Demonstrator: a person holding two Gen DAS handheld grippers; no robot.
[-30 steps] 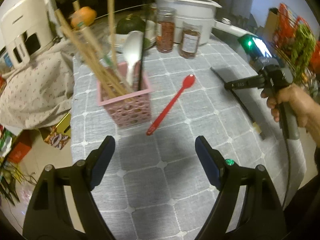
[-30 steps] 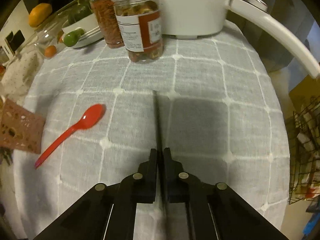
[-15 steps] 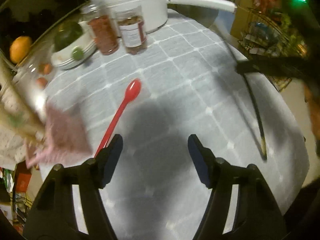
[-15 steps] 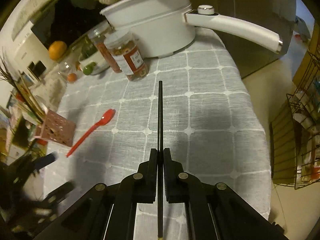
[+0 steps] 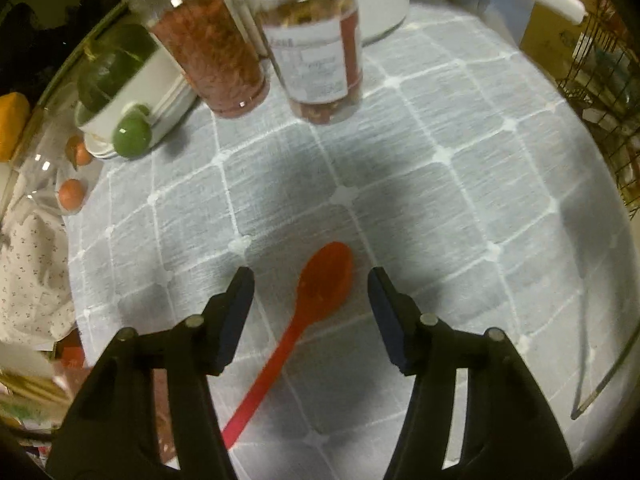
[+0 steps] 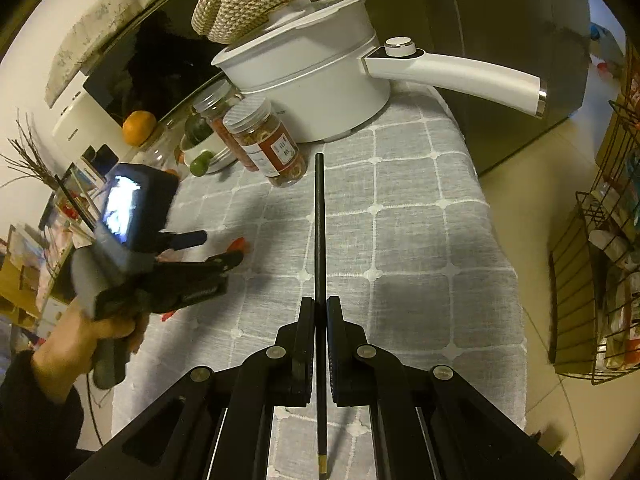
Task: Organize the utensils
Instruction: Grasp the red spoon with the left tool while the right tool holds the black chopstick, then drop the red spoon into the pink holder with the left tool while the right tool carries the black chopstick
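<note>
A red plastic spoon (image 5: 326, 276) lies on the grey checked tablecloth (image 5: 460, 200), its handle running to the lower left. My left gripper (image 5: 311, 280) points down over it with the spoon's bowl between its jaws. The jaws are closing and neither pad touches the spoon. In the right wrist view the left gripper (image 6: 216, 248) is held by a hand at the left, and the spoon's tip (image 6: 242, 244) peeks out beside it. My right gripper (image 6: 319, 304) is shut on a black chopstick (image 6: 319, 220), which it holds above the cloth pointing away.
Two clear jars (image 5: 208, 48) (image 5: 316, 52) stand just beyond the spoon. Behind them is a white pot (image 6: 308, 80) with a long handle (image 6: 460, 76). A bowl with a green squash (image 5: 116, 80) sits at the left. A wire rack (image 6: 592, 280) stands beyond the table's right edge.
My left gripper left the pink basket, swung over the red spoon and sank towards it, its jaws narrowing. My right gripper rose, lifting the black chopstick clear of the cloth.
</note>
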